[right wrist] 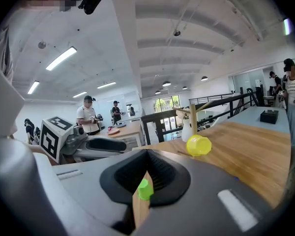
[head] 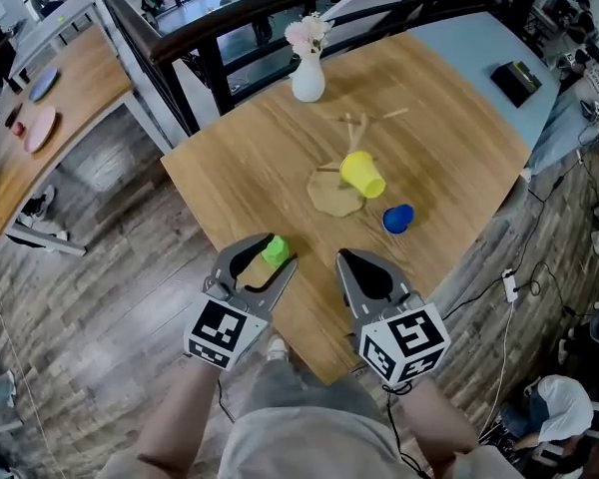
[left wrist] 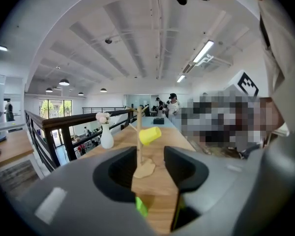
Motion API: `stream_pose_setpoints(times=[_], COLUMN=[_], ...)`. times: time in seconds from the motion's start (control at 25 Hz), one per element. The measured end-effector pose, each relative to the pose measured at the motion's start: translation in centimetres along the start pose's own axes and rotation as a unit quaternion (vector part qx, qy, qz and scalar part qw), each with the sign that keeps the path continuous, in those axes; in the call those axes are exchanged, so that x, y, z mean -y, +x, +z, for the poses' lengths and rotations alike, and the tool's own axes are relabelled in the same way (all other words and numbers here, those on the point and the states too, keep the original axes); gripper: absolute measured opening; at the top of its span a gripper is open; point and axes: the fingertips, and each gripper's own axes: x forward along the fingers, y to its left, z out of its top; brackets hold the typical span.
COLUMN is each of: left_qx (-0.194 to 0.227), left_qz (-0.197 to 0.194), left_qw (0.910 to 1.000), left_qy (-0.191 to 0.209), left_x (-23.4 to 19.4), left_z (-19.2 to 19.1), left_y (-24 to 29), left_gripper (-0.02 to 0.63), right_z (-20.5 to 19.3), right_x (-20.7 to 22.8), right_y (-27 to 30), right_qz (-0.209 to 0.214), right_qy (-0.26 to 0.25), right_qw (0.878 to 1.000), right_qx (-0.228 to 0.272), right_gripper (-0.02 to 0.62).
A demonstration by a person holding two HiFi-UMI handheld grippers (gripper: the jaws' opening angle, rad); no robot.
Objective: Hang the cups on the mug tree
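Head view first: we see a light wooden table [head: 280, 158] with a small wooden mug tree [head: 345, 158] near its middle. One yellow plastic cup [head: 362, 174] already hangs from a peg, so we judge a third of the job done. A blue plastic cup [head: 398, 218] lies on the table just beside the tree's base, and a bright green plastic cup [head: 276, 251] sits near the table's near corner; both are left to hang. Our left gripper [head: 263, 259] has its jaws spread, with the green cup at their tips. Our right gripper [head: 345, 257] has its jaws pressed together on nothing. A white vase of pink flowers [head: 307, 78] stands well beyond the tree.

Left gripper view: the jaws stand apart with the tree and yellow cup framed between them far off. Only a green sliver of the near cup [left wrist: 141, 206] shows low down, cut off by the gripper body, so we cannot tell whether a pad touches it. The blue cup does not show.

Right gripper view: the jaws meet and hold nothing. The green cup peeps above them, and we cannot tell which way up it sits. The blue cup is hard to make out.
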Motion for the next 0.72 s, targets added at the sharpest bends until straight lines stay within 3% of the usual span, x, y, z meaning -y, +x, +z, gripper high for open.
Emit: stream_pose_setpoints(times=[0.16,0.72], left_qx=[-0.013,-0.049], left_qz=[0.004,0.012], left_qw=[0.9998,0.9984], left_qy=[-0.012,-0.025], left_x=[-1.0,-3.2], left_z=[-3.0,-11.9], left_y=[1.3,4.8], left_gripper=[0.181,0.238], right_z=[-1.9,-7.9], right_x=[0.8,2.8], right_y=[1.9,6.0], right_qz=[-0.007,-0.007], right_qy=[-0.024,-0.016], right_qw=[1.0,1.0], right_qx=[-0.012,-0.025], right_gripper=[0.0,0.0])
